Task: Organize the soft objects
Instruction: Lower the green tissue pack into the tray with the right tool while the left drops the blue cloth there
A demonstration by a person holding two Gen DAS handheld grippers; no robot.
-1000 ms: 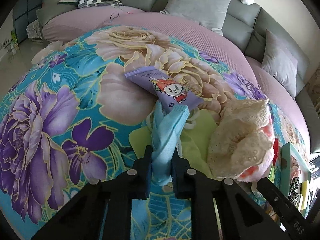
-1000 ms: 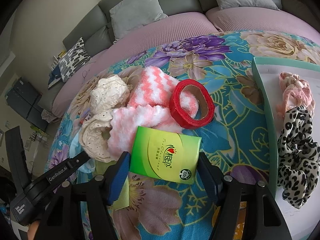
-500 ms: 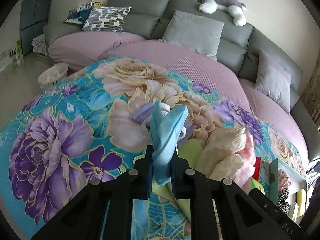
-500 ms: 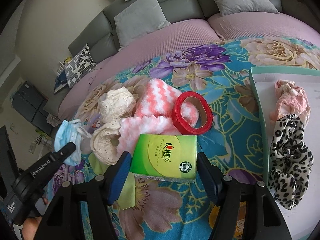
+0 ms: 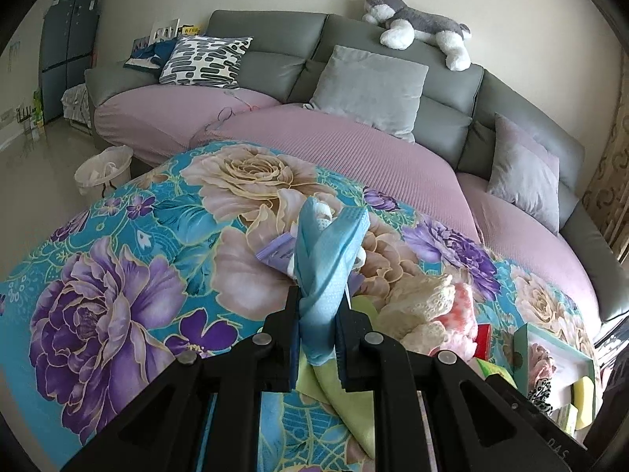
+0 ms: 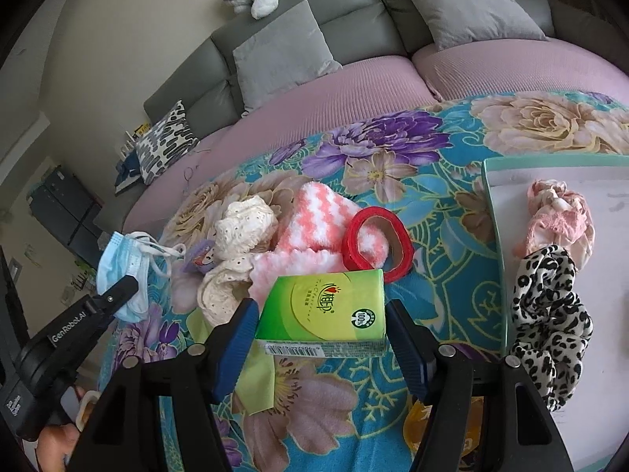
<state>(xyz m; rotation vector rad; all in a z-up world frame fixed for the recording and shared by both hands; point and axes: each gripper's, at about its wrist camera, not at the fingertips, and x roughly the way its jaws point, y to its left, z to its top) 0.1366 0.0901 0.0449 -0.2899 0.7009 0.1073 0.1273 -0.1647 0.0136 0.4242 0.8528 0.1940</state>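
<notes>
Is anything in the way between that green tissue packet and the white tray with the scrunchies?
Nothing visible. The green tissue packet, held in the right tongs, has only bare floral cloth before the white tray's teal rim.

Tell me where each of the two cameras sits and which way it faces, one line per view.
Left wrist: rides the left tongs, looking down along them across the floral cloth to the sofa; they pinch a blue face mask.
Right wrist: rides the right tongs, clamping a green tissue pack, the tray to the right; a hand shows low left.
Shared: mask, cloth, sofa, plush dog.
</notes>
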